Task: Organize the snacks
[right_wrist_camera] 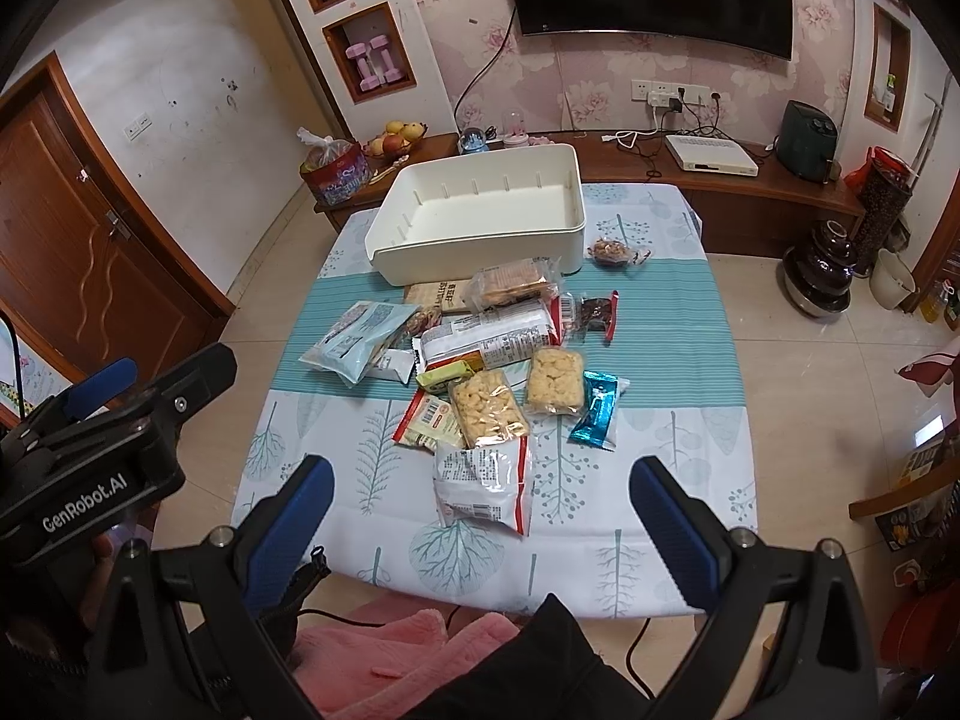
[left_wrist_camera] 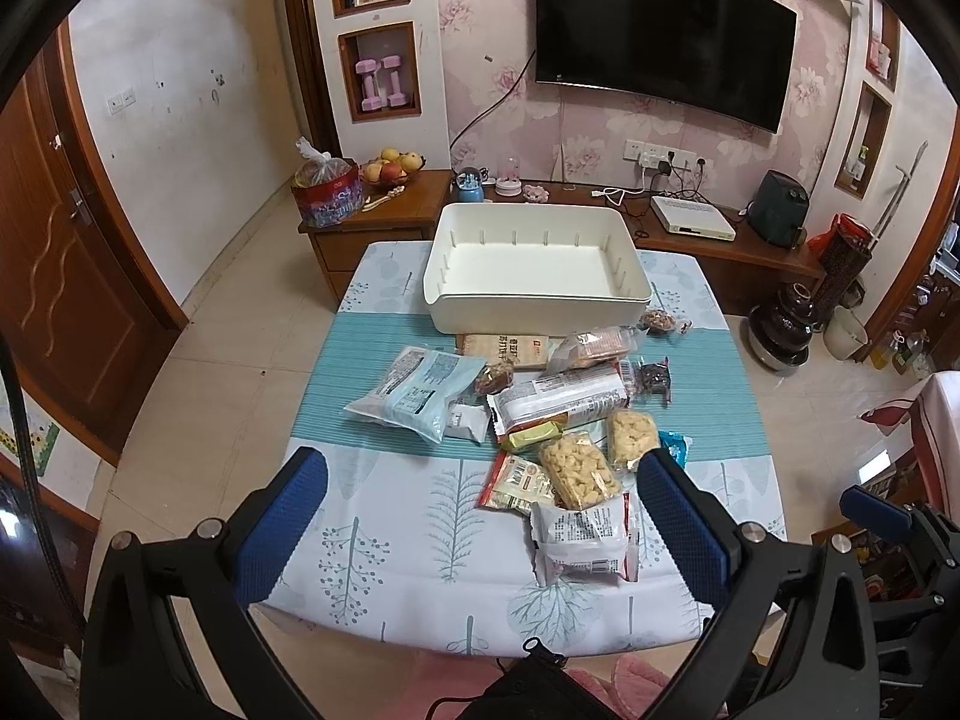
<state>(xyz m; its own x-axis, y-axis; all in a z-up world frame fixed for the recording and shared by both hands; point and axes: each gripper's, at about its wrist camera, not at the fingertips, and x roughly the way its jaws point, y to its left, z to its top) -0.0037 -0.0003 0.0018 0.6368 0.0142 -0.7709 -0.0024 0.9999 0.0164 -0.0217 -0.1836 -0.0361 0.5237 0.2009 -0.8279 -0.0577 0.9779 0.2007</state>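
White plastic bin is sitting at the tabletop's far edge, with mixed snack packets lying heaped before it. Left gripper and right gripper are both hovering over the near edge, fingers released and grasping nothing.

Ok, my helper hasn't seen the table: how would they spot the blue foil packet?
Start at the white bin at the table's far end, then come down through the snack pile to its near right edge. The blue foil packet lies there beside a puffed-snack bag, the only shiny blue wrapper.
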